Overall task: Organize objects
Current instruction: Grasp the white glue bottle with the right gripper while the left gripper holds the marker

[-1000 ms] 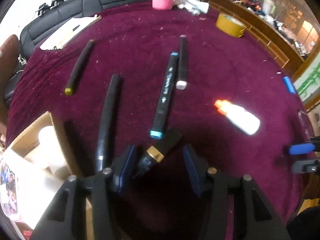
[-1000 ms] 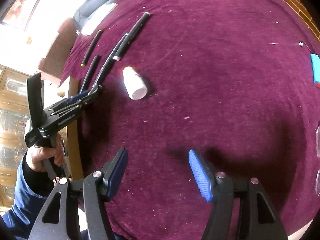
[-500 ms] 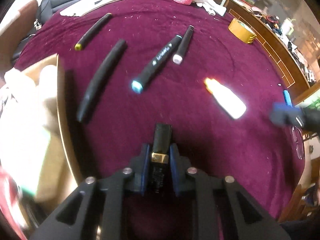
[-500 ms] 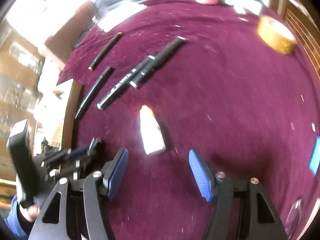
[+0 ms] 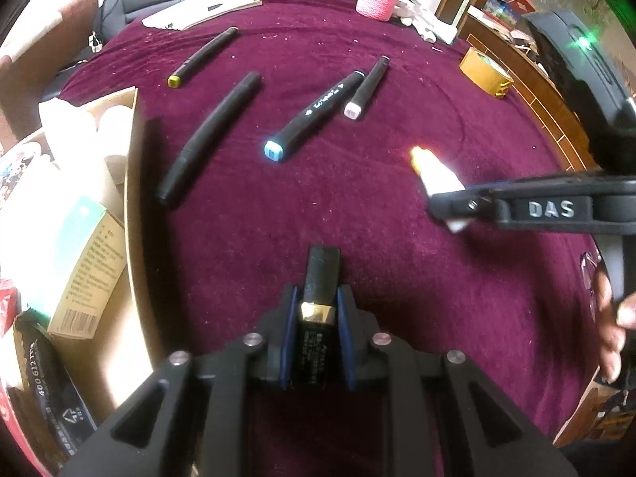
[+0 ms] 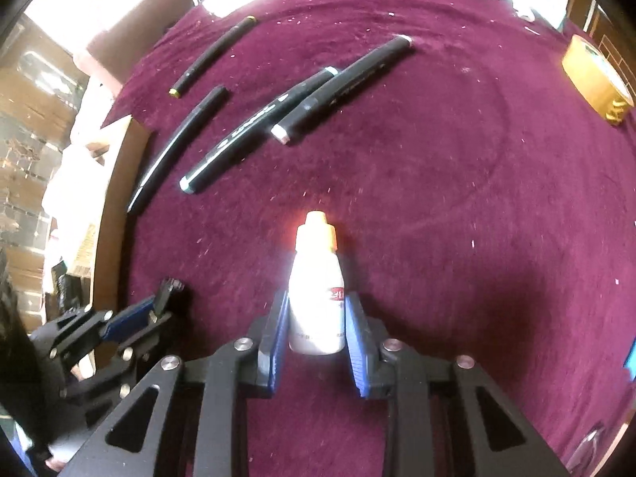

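left gripper (image 5: 316, 308): black plastic frame, triangular cut-outs, silver screw heads, dark blue ribbed pads | right gripper (image 6: 318, 328): same black frame, silver screws, brighter blue ribbed pads; raised "DAS" lettering on its side arm | person's sleeve (image 6: 22, 451): blue, at left gripper's handle

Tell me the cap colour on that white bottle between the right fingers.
Orange. The white bottle has an orange cap, clearest in the right wrist view.

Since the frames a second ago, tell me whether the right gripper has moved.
Yes. The right gripper has come across the maroon cloth to the white bottle, which lay far ahead of it before. Its jaws have just been closing, and the bottle now sits between them.
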Demonstrator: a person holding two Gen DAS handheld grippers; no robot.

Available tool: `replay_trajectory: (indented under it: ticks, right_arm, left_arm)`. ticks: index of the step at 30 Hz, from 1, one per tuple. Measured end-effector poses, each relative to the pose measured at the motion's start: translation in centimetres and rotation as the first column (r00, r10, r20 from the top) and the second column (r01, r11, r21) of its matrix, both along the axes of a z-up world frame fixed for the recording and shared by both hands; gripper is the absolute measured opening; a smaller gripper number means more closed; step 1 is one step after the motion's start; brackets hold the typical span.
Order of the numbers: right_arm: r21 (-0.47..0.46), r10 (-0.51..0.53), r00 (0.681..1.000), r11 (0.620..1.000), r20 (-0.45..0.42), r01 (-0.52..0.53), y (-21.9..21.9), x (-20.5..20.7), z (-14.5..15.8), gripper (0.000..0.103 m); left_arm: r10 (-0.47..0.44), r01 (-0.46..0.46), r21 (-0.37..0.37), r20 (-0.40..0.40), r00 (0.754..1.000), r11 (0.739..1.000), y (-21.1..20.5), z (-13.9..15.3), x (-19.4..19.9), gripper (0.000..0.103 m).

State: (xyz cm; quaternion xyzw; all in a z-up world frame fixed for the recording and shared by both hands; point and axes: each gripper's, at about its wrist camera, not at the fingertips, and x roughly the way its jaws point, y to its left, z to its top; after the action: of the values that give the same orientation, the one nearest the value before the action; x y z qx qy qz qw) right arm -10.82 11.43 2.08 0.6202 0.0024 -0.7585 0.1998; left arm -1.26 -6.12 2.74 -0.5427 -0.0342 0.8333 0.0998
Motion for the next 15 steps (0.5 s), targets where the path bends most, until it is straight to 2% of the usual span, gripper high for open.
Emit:
replay_trajectory:
  ticks: [7,15]
  right_arm:
    - [-0.09,-0.021,1.0,0.996,0.022,0.023,1.2,3.4,1.3,0.03]
    - [-0.126,-0.032,0.999,0.992,0.004,0.032,0.0,5.0,2.7,0.03]
  left_arm:
    - [0.019,-0.019,0.059,0.001,1.0,0.998,-0.5,0.4,0.3,0.018]
    - [-0.004,0.007,0.082,-0.035,0.999,0.997,-0.5,2.3,1.6,0.018]
